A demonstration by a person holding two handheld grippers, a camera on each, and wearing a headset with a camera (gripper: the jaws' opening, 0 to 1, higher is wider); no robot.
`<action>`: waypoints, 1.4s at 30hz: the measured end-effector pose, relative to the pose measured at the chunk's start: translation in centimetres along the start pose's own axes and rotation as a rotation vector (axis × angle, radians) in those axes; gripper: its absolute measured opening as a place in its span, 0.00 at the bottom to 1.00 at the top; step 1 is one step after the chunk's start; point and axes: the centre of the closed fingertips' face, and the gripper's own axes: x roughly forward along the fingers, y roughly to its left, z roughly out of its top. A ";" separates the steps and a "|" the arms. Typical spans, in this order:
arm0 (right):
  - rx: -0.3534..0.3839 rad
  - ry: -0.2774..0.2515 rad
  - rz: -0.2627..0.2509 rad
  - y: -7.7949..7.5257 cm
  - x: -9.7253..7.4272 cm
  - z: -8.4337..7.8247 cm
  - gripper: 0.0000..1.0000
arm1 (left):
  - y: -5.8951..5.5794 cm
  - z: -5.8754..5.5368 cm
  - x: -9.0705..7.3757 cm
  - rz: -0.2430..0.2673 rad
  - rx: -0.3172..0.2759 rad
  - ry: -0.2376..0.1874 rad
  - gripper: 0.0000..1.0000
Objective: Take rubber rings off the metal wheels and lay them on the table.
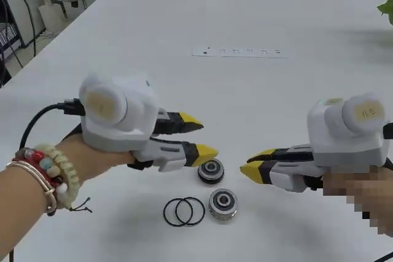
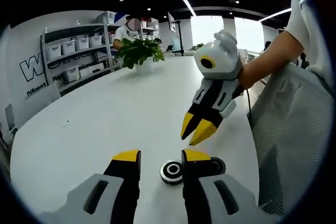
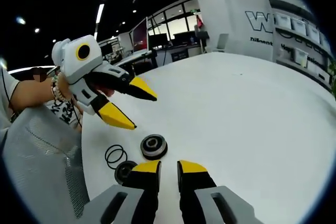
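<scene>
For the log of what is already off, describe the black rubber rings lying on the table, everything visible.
The two rubber rings are thin, black, round hoops, loose and off the wheels. They lie flat on the white table, side by side and overlapping each other. In the head view they sit just left of the nearer metal wheel. Nothing grips them.
</scene>
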 end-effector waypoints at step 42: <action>-0.120 0.037 0.009 1.3 1.6 -1.0 0.26 | -2.4 -3.1 2.5 -0.063 -0.066 0.084 0.08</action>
